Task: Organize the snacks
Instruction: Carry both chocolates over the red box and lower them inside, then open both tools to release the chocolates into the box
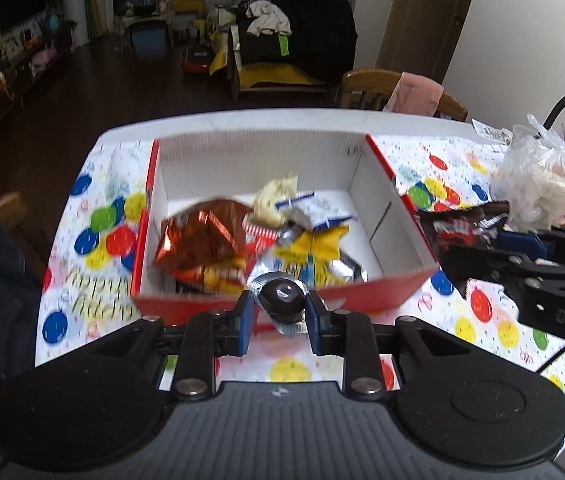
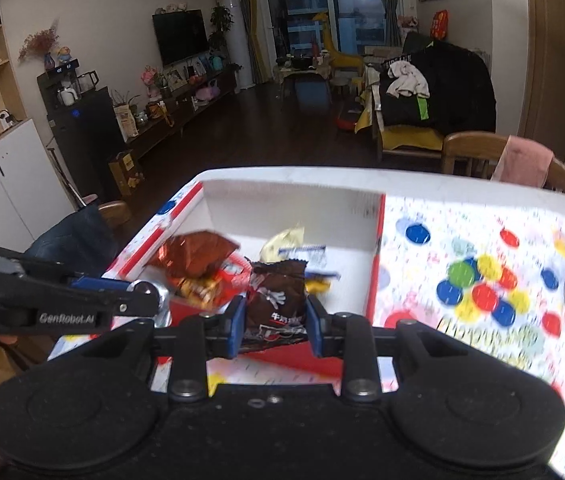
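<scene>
the left gripper [image 1: 280,306] is clamping its two blue pads on one round dark chocolate piece in a clear silvery wrapper [image 1: 281,299], hanging just over the near wall of the box. the right gripper [image 2: 275,312] is pinching one dark brown snack packet [image 2: 276,294] printed with white chinese characters that are too blurred to read; in the left wrist view that packet [image 1: 464,226] is sitting beyond the box's right wall. the side of the left gripper is reading "genrobot.ai" in the right wrist view, and the right one is showing "das" in the other. the single red box with a white inside [image 1: 382,204] is standing near the far edge of the table [image 1: 482,316], holding a heap of roughly five or six snacks: one shiny copper-brown bag [image 1: 202,236], one pale yellow packet [image 1: 274,196], one blue-and-white packet [image 1: 322,212], one yellow packet [image 1: 314,248], the rest too blurred to count. the tablecloth is showing coloured smiley dots and blurred yellow lettering. one clear plastic bag [image 1: 538,184] is lying at the table's right edge.
</scene>
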